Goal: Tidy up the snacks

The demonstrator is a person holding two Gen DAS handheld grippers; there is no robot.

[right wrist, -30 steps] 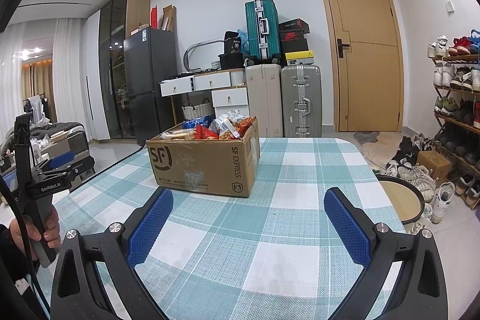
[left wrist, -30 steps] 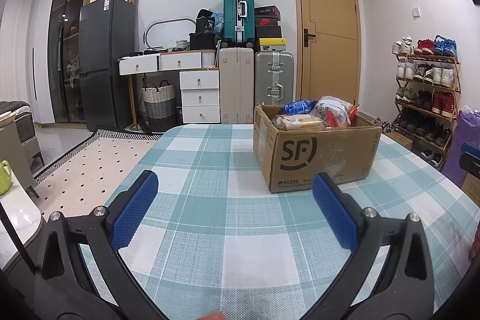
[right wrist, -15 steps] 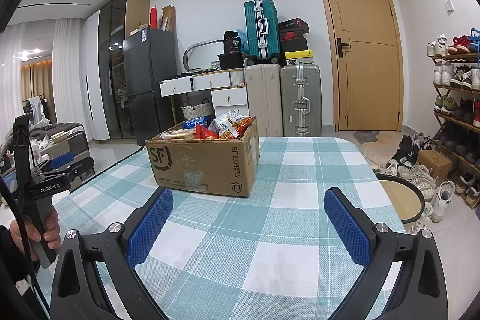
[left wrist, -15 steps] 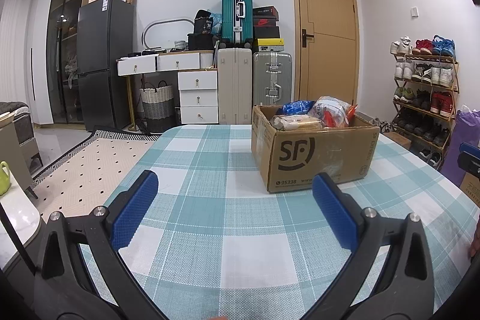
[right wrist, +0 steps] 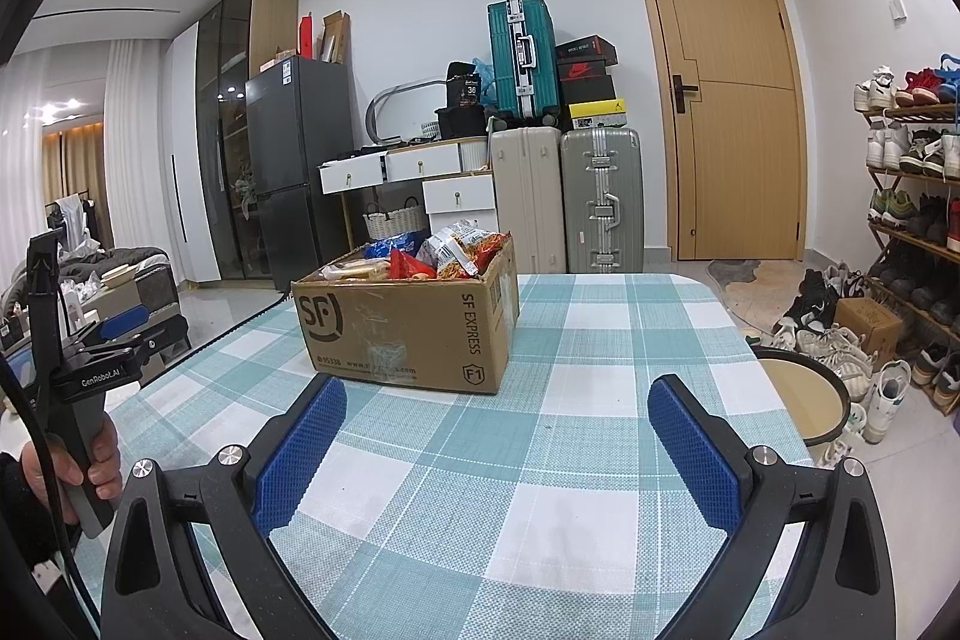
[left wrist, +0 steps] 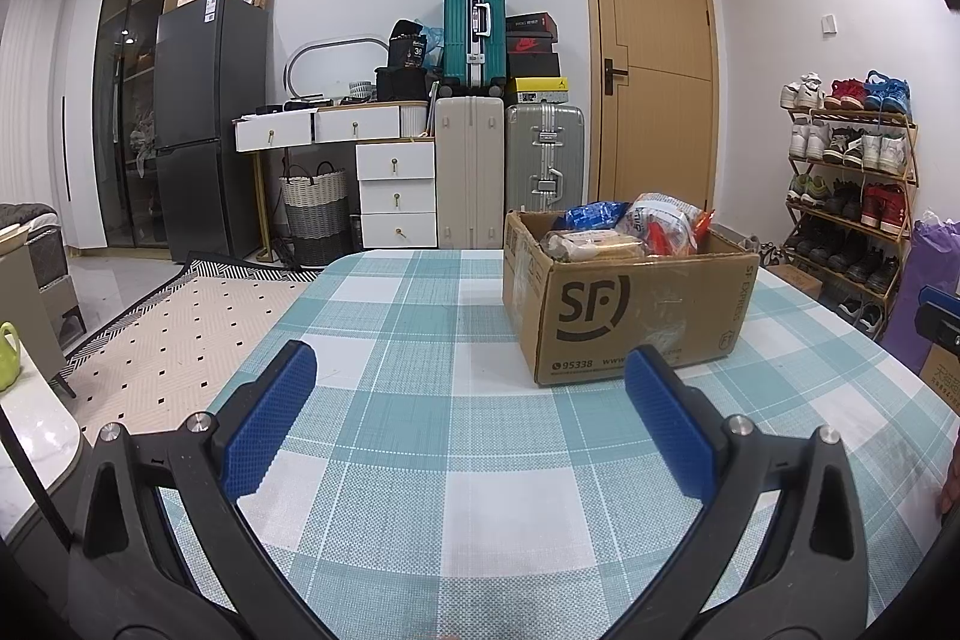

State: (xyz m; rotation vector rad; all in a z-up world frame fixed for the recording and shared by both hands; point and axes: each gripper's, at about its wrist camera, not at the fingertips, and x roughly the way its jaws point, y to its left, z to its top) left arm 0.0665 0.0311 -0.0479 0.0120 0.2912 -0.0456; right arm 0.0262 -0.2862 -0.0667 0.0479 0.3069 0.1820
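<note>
In the lower part of each view the tongs stand wide apart and hold nothing: the left tongs (left wrist: 468, 400) and the right tongs (right wrist: 498, 430), two in all, each with two blue ribbed pads. Both hang low over the desk with the teal and white checked cloth (left wrist: 420, 460), probably so that each camera keeps the box in sight.

Farther in, one brown cardboard box with the black "SF" print (right wrist: 408, 328) stands on the desk, right of centre in the left view and left of centre in the right view. The snack packets (right wrist: 432, 256) lie heaped inside it, above the rim; I count about five, but some are hidden. None lies on the cloth. Such a scene fits snacks already gathered or snacks waiting to be taken out.
</note>
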